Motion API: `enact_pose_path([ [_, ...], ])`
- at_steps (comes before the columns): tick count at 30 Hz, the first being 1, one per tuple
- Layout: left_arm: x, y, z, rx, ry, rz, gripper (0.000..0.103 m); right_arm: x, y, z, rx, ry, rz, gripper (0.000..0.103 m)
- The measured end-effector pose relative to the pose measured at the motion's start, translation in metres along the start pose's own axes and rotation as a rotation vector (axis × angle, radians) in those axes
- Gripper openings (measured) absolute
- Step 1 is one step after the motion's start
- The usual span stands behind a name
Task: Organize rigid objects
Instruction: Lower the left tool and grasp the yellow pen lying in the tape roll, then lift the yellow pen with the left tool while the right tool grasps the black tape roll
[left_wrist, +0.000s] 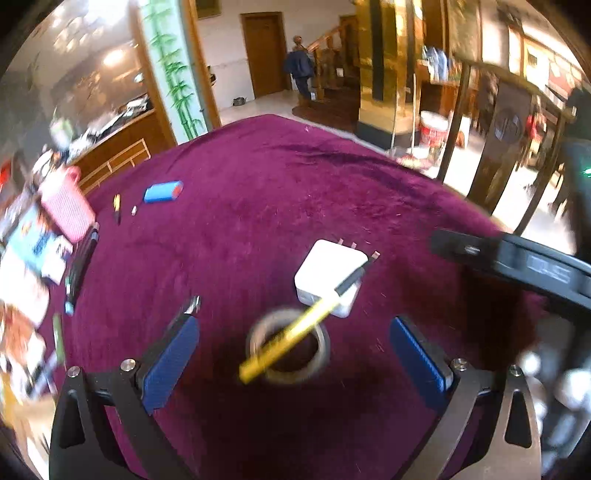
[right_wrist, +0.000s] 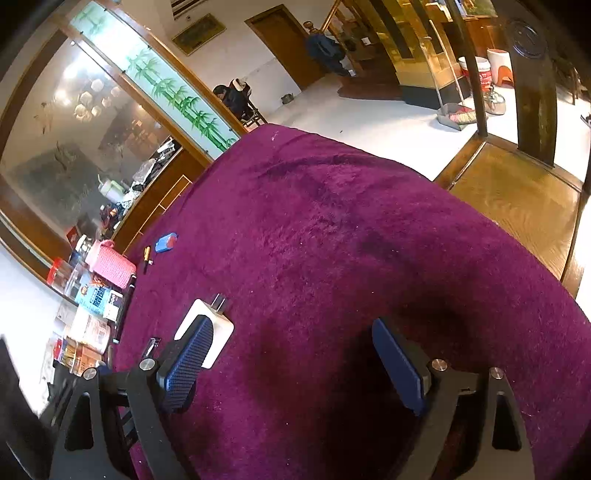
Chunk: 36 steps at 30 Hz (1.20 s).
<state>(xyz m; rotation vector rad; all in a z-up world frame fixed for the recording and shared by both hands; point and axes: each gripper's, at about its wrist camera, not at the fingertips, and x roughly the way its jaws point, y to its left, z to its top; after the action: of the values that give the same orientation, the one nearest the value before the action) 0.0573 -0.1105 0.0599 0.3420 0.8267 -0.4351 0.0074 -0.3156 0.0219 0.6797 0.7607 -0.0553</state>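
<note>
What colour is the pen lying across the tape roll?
Yellow barrel with a black cap; the pen shows best in the left wrist view, resting across the tape roll.

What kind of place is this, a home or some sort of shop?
Probably a big household hall or a family-run eatery: a table under a purple plush cloth, a wooden staircase beside a door, and a bamboo-painted glass partition fronting a cluttered counter.

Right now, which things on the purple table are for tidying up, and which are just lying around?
For the job: white charger, yellow pen lying across the tape ring, blue box, small pen.

Just lying about: pink basket, books, jars, wooden chair, buckets.
</note>
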Motion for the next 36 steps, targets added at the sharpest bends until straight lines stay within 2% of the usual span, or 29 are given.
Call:
enact_pose_path([
  [2, 0.021, -0.007, 0.006, 0.039, 0.038, 0.008, 0.102, 0.000, 0.000, 0.000, 0.000, 0.000, 0.000, 0.091],
  [6, 0.046, -0.019, -0.001, 0.100, 0.132, 0.025, 0.101, 0.001, 0.002, -0.001, -0.021, -0.001, -0.015, 0.091],
  [7, 0.041, -0.019, -0.004, 0.092, 0.108, 0.021, 0.100, 0.002, 0.003, -0.001, -0.029, 0.000, -0.021, 0.092],
  [8, 0.039, -0.019, -0.006, 0.086, 0.118, 0.002, 0.090, 0.002, 0.004, -0.001, -0.036, 0.000, -0.027, 0.092],
  [9, 0.034, -0.017, -0.009, 0.072, 0.115, -0.012, 0.076, 0.002, 0.004, -0.001, -0.040, 0.001, -0.030, 0.092],
  [11, 0.023, -0.013, -0.014, 0.082, 0.110, 0.036, 0.056, 0.003, 0.005, 0.000, -0.046, 0.001, -0.034, 0.092],
  [12, 0.018, -0.007, -0.018, 0.061, 0.118, -0.008, 0.056, 0.003, 0.005, -0.001, -0.049, 0.000, -0.035, 0.092],
  [18, -0.015, -0.003, -0.051, 0.022, 0.144, -0.115, 0.056, 0.003, 0.007, -0.002, -0.073, -0.002, -0.051, 0.093],
  [19, -0.024, -0.003, -0.058, 0.011, 0.148, -0.151, 0.056, 0.004, 0.007, -0.002, -0.076, -0.002, -0.053, 0.093],
  [23, -0.045, -0.001, -0.069, -0.031, 0.124, -0.216, 0.056, 0.004, 0.009, -0.002, -0.084, -0.002, -0.058, 0.093],
  [25, -0.048, 0.000, -0.068, -0.035, 0.109, -0.219, 0.057, 0.004, 0.009, -0.002, -0.083, -0.002, -0.058, 0.094],
  [27, -0.047, 0.001, -0.066, -0.048, 0.101, -0.209, 0.066, 0.004, 0.009, -0.003, -0.086, -0.002, -0.059, 0.094],
  [31, -0.032, 0.001, -0.054, -0.098, 0.108, -0.210, 0.068, 0.005, 0.011, -0.002, -0.094, -0.001, -0.061, 0.095],
  [36, 0.001, -0.017, -0.027, -0.044, 0.105, -0.127, 0.068, 0.007, 0.012, -0.002, -0.103, 0.001, -0.061, 0.097],
])
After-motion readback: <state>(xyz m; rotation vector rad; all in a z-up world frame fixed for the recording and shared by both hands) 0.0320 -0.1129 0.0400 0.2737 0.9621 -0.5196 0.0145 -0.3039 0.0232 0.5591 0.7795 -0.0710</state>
